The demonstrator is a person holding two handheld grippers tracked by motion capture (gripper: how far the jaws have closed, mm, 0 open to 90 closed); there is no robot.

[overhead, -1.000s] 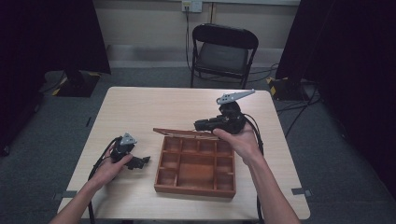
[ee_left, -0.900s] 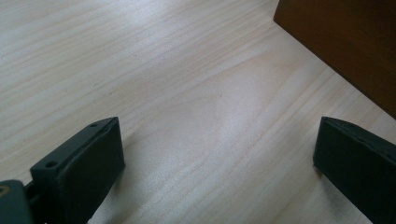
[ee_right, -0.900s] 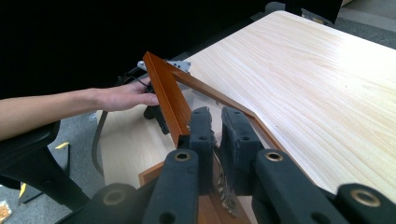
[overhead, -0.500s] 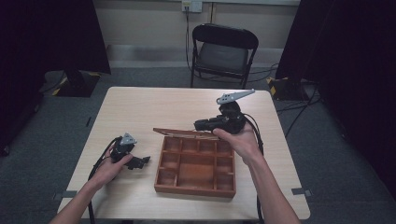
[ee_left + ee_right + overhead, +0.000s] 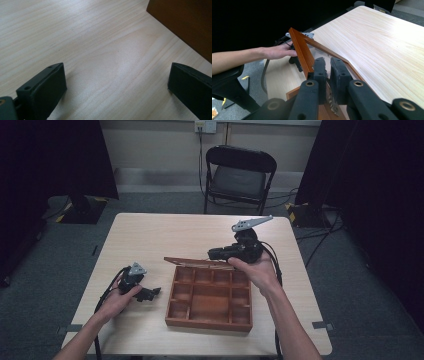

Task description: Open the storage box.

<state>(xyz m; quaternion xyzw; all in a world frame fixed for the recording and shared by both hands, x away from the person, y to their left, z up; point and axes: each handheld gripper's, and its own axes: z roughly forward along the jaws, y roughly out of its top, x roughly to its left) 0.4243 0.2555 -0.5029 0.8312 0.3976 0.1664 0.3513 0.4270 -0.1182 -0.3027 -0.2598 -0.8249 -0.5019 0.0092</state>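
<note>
A wooden compartment box [image 5: 210, 297] sits on the light wood table [image 5: 150, 235], toward the 5 o'clock part of the tabletop in the high view. Its glazed, wood-framed lid [image 5: 197, 262] stands lifted at the box's far edge, at 12 o'clock from the compartments.

The right gripper [image 5: 216, 254] reaches in from 3 o'clock and grips the lid's frame. In the right gripper view its jaws are pressed nearly together, pinching the front rail of the lid [image 5: 322, 53] near its metal latch, and the frame tilts away toward 11 o'clock.

The left gripper [image 5: 152, 292] rests on the table at 9 o'clock from the box, just beside its side wall. In the left gripper view its jaws are spread wide over bare tabletop, with the box's side [image 5: 185, 22] at 2 o'clock.
</note>
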